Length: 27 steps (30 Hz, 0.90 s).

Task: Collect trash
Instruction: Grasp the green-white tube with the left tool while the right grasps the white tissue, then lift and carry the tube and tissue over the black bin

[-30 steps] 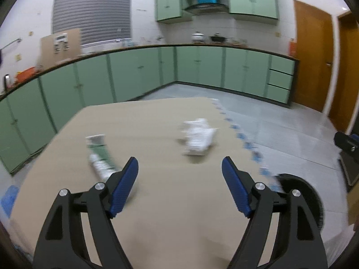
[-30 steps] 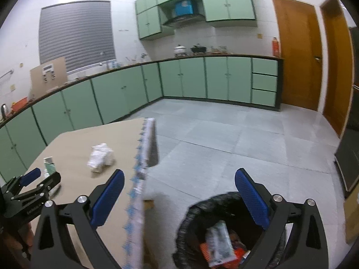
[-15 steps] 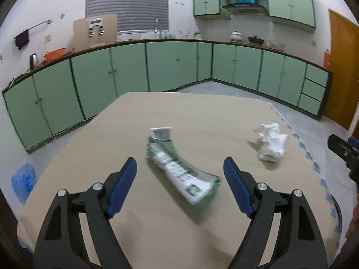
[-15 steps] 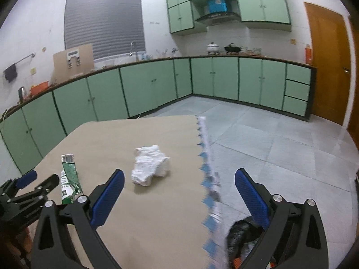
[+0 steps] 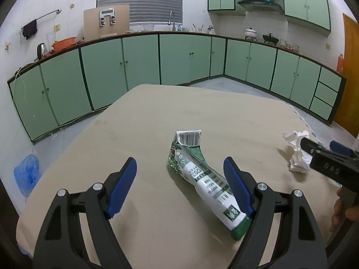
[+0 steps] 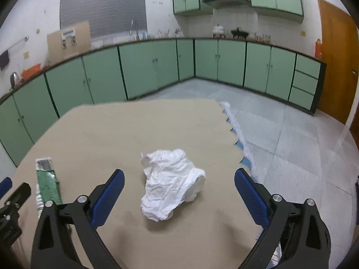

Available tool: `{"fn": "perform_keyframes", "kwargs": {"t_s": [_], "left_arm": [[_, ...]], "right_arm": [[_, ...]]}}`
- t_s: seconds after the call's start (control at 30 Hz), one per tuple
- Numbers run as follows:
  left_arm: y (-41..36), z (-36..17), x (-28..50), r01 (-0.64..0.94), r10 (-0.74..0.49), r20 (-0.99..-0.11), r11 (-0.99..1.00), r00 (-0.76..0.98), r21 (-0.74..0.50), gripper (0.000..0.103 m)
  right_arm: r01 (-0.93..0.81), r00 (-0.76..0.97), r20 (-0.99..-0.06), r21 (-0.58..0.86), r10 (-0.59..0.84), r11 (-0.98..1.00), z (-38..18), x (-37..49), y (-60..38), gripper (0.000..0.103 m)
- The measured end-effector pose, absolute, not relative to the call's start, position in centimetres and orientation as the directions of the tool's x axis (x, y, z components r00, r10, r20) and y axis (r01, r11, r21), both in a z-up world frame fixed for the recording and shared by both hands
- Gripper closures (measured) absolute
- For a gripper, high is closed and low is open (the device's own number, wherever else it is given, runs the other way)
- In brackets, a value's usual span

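A torn green and white wrapper [image 5: 202, 177] lies on the tan table [image 5: 145, 121]. My left gripper [image 5: 180, 189] is open, low over the table; the wrapper's near end lies against the inside of its right finger. A crumpled white tissue [image 6: 170, 182] lies on the table, centred between the fingers of my open right gripper [image 6: 179, 196]. The tissue also shows at the right in the left wrist view [image 5: 297, 152], beside the right gripper [image 5: 327, 157]. The wrapper also shows at the left in the right wrist view [image 6: 46, 179].
The table's right edge [image 6: 235, 130] has a jagged blue and white border, with grey tiled floor [image 6: 291, 130] beyond. Green cabinets [image 5: 139, 67] line the far walls. A blue bag [image 5: 27, 172] lies on the floor at left.
Both grippers swung left over the table. The wrapper now lies between the left fingers and the tissue between the right ones. The black bin left the right view.
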<state>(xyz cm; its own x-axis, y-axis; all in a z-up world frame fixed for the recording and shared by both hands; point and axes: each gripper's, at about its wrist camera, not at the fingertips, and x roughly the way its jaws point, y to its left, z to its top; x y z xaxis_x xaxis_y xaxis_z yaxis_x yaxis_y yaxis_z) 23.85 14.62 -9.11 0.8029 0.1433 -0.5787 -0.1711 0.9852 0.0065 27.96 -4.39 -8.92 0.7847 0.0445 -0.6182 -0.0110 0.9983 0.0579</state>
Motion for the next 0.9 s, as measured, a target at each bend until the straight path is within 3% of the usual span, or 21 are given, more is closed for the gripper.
{"fn": "perform_keyframes", "kwargs": {"t_s": [0.07, 0.23, 0.4, 0.77, 0.9], "left_arm": [[14.7, -9.4, 24.2, -0.172, 0.139, -0.587, 0.985, 0.797, 0.001, 0.026], [14.7, -9.6, 24.6, -0.167, 0.126, -0.598, 0.986, 0.792, -0.013, 0.024], [13.6, -9.9, 25.1, -0.143, 0.099, -0.621, 0.989, 0.777, -0.021, 0.02], [11.1, -11.5, 26.6, -0.134, 0.103, -0.696, 0.991, 0.711, 0.01, 0.02], [10.7, -12.2, 27.4, -0.13, 0.092, -0.732, 0.992, 0.675, 0.005, 0.034]], "right_arm": [[-0.023, 0.757, -0.65, 0.066, 0.061, 0.998, -9.4, 28.5, -4.5, 0.021], [-0.048, 0.707, -0.698, 0.113, 0.113, 0.992, -10.2, 29.1, -4.8, 0.062], [-0.066, 0.719, -0.685, 0.102, 0.118, 0.993, -10.1, 28.1, -5.1, 0.08], [-0.093, 0.75, -0.648, 0.096, 0.133, 0.991, -9.2, 25.8, -5.9, 0.081], [-0.087, 0.752, -0.644, 0.11, 0.138, 0.99, -8.8, 25.8, -6.5, 0.081]]}}
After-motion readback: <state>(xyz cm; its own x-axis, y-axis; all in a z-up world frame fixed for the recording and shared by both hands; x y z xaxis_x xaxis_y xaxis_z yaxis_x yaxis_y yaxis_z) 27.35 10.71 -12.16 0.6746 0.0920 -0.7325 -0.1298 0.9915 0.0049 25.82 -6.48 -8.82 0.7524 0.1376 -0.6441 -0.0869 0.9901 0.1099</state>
